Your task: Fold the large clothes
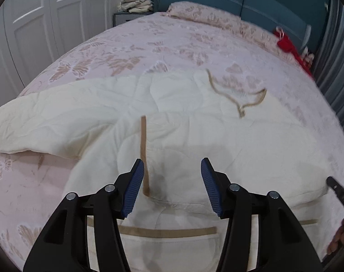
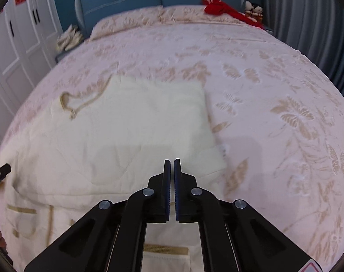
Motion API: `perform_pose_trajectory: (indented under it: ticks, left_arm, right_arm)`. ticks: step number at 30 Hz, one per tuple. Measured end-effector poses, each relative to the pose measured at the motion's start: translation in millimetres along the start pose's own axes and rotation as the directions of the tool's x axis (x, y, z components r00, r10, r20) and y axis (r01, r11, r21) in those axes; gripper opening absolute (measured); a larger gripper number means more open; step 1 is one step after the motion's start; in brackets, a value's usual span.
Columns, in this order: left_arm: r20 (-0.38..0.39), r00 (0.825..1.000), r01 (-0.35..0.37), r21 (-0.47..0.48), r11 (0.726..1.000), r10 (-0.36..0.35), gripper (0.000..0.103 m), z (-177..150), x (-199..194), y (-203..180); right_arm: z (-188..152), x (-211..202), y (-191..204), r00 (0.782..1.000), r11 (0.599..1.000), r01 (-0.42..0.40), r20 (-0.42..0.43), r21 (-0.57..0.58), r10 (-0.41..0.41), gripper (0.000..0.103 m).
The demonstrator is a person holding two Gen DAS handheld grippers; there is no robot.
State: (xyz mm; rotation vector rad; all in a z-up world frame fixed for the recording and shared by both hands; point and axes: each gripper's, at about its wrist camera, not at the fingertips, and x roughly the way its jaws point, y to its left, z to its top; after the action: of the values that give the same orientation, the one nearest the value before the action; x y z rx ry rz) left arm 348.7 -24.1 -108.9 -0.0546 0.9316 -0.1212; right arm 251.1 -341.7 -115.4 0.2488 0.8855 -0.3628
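Cream quilted garment (image 1: 183, 136) spread on bed (image 1: 149, 38), part-folded | my left gripper (image 1: 172, 187) fingers apart above tan trim, nothing btwn (prob lining up a grab) | my right gripper (image 2: 171, 189) fingers closed, empty, over garment's rt edge.

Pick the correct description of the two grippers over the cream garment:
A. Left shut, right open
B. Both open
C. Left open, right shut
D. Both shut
C: the left gripper shows a wide gap over the cream garment, while the right gripper has its pads nearly touching, nothing between them.
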Motion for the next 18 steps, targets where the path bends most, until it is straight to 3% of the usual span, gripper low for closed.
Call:
perform_pose_trajectory:
  ticks: [4, 10, 18]
  left_arm:
    - [-0.065, 0.997, -0.038, -0.002, 0.999, 0.038, 0.05, -15.3, 36.5, -1.9]
    - [0.0, 0.995, -0.099, 0.086, 0.991, 0.099, 0.052, -30.6, 47.3, -10.9]
    - [0.054, 0.99, -0.132, 0.102, 0.986, 0.127, 0.053, -38.8, 50.5, -14.1]
  right_arm:
    - [-12.3, 26.1, 0.3, 0.998, 1.0, 0.029, -0.047, -0.008, -0.03, 0.0]
    - [-27.5, 45.8, 5.0, 0.997, 0.998, 0.055, -0.045, -0.04, -0.057, 0.0]
    - [-36.6, 49.2, 10.8, 0.996, 0.995, 0.088, 0.008, -0.054, -0.088, 0.0]
